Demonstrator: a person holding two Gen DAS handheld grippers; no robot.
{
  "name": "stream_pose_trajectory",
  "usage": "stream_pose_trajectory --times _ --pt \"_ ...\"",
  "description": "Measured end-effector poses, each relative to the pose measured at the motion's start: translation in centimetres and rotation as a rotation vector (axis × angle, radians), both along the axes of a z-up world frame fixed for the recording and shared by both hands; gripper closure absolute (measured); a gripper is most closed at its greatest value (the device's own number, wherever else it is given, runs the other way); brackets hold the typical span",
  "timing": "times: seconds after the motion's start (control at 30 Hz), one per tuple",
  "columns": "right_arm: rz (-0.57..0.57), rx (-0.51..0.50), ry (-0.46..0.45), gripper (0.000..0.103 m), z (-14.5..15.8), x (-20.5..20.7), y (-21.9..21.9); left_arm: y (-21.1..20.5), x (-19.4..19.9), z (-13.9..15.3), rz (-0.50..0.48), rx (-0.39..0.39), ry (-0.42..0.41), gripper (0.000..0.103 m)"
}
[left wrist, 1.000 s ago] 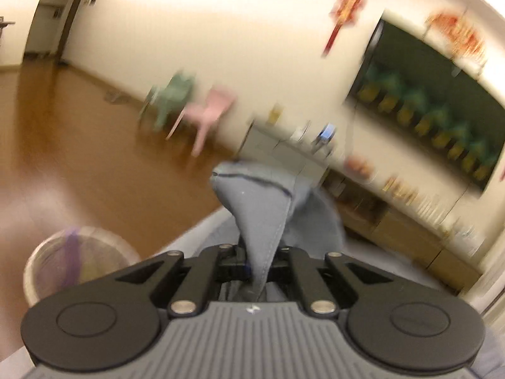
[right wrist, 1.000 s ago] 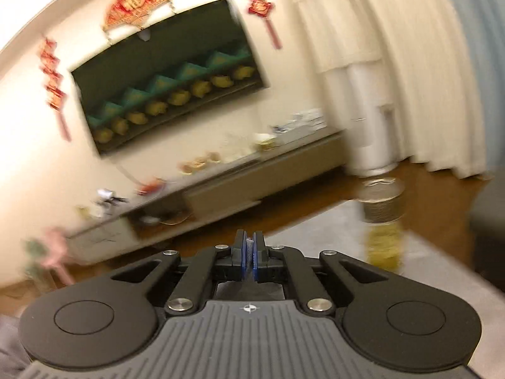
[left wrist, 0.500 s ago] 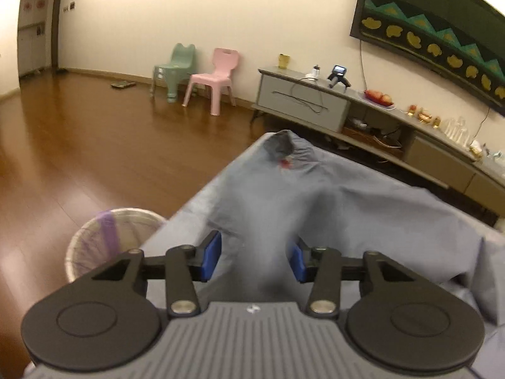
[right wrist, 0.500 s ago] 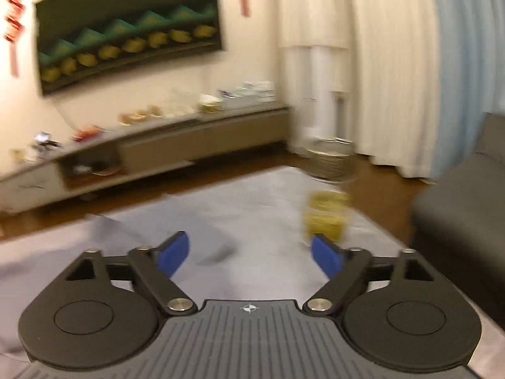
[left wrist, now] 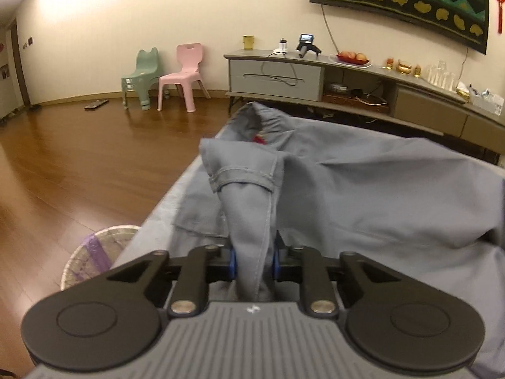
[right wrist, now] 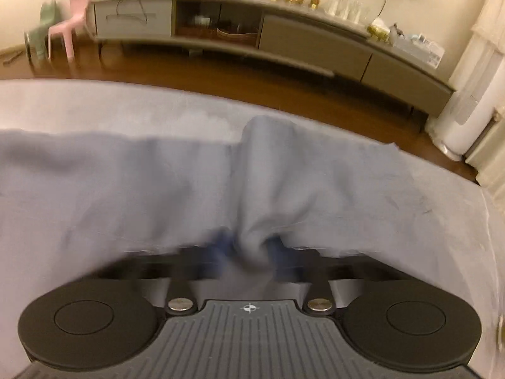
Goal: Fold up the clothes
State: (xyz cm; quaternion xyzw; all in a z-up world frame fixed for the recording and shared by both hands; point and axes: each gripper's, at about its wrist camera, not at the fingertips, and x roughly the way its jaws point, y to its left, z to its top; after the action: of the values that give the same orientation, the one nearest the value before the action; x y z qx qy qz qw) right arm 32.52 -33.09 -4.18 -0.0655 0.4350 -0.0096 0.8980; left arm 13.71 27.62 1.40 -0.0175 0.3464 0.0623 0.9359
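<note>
Two bunched folds of the soft, creased grey shirt [left wrist: 363, 189] noted: we pinch one in our left gripper [left wrist: 252, 260], one in our right gripper [right wrist: 249, 252], hemmed sleeve cuff [left wrist: 243, 178] ahead.

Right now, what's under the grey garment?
The grey garment lies on a grey-covered surface, bare along its left edge and beyond the garment in the right wrist view. What's beneath its middle is covered. Left gripper and right gripper each pinch a fold.

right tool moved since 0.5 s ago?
Yes. The right tool has tipped down and in toward the grey fabric garment; the long grey TV cabinet sits higher in its view, and it now pinches cloth.
</note>
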Motion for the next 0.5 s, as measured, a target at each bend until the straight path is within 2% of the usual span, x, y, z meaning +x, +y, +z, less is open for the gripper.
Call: stream_pose_trajectory --times 0.1,0.13,0.17,0.27,0.3,0.33,0.37,0.4,0.47,0.5 --pt "-0.082 -0.004 -0.067 0.095 1.7 2.5 -1.2 1.1 0.2 -0.4 -0.002 0.0 0.011 0.085" --pt "-0.144 -0.018 -0.084 0.096 1.8 3.0 -1.8 1.4 0.2 -0.5 -0.002 0.0 0.014 0.085" --pt "-0.211 -0.034 -0.1 0.103 2.0 3.4 -2.5 1.8 0.3 -0.6 -0.003 0.0 0.018 0.085" --pt "-0.41 -0.082 -0.147 0.101 2.3 4.6 -4.3 2.7 0.4 -0.8 -0.005 -0.007 0.024 0.084" --pt "-0.427 -0.046 -0.161 0.098 2.5 4.3 -4.4 2.8 0.4 -0.6 -0.007 -0.023 0.016 0.083" --pt "-0.417 -0.004 -0.173 0.092 2.8 3.7 -3.9 2.8 0.3 -0.4 -0.009 -0.038 0.008 0.082" --pt "-0.403 0.038 -0.186 0.072 3.1 3.0 -3.3 2.8 0.3 -0.1 -0.011 -0.053 0.001 0.081" --pt "-0.393 0.075 -0.223 0.047 3.7 1.7 -2.3 2.9 0.1 0.1 -0.013 -0.075 -0.009 0.08" --pt "-0.269 0.139 -0.27 0.032 5.0 -1.2 1.9 3.1 -0.3 0.5 -0.01 -0.141 -0.025 0.078" --pt "-0.204 0.17 -0.293 0.029 5.6 -2.6 4.0 3.2 -0.4 0.6 -0.003 -0.171 -0.028 0.075"
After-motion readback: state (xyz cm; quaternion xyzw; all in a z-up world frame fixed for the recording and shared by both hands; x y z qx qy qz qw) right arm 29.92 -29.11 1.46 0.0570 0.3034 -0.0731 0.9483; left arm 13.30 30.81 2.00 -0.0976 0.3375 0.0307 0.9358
